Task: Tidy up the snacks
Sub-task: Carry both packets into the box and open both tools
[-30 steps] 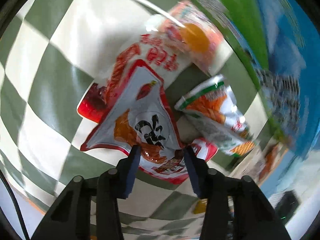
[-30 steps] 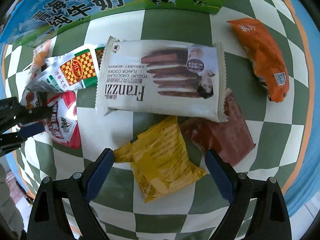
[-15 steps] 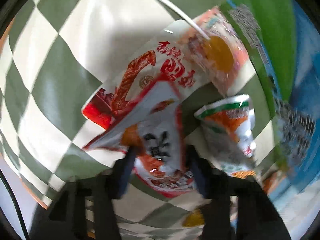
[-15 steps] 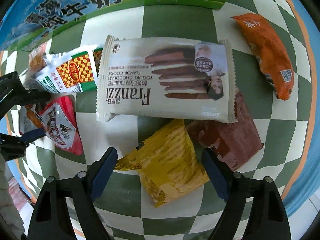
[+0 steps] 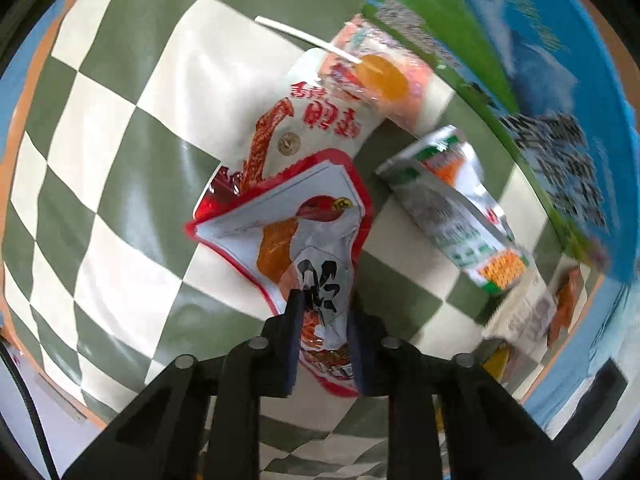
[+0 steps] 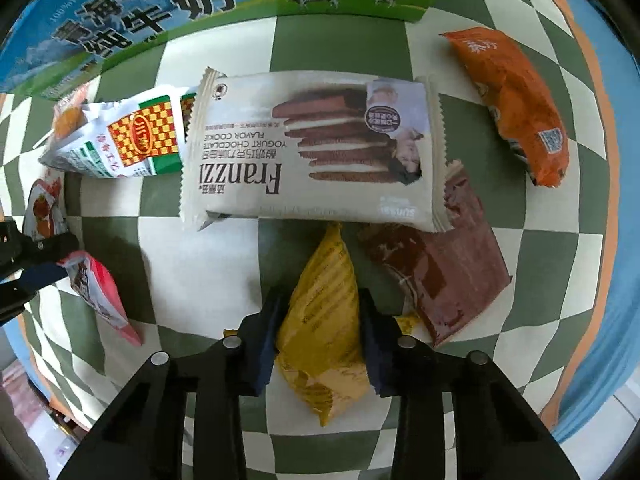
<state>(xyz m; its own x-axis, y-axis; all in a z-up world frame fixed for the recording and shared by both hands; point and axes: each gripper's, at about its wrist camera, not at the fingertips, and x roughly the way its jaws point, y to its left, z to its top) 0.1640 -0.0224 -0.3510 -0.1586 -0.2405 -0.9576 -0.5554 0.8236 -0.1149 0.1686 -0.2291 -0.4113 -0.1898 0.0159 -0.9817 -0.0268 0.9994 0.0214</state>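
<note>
My left gripper (image 5: 322, 320) has just squeezed shut on the red and white bag (image 5: 304, 240) at the bottom middle of its view, so I can lift it off the pile. My right gripper (image 6: 320, 332) has just closed on the yellow bag (image 6: 324, 320), low in its view. Farther up lie the cookie pack (image 6: 316, 152) and the milk box (image 6: 200, 4), maybe where snacks go.
</note>
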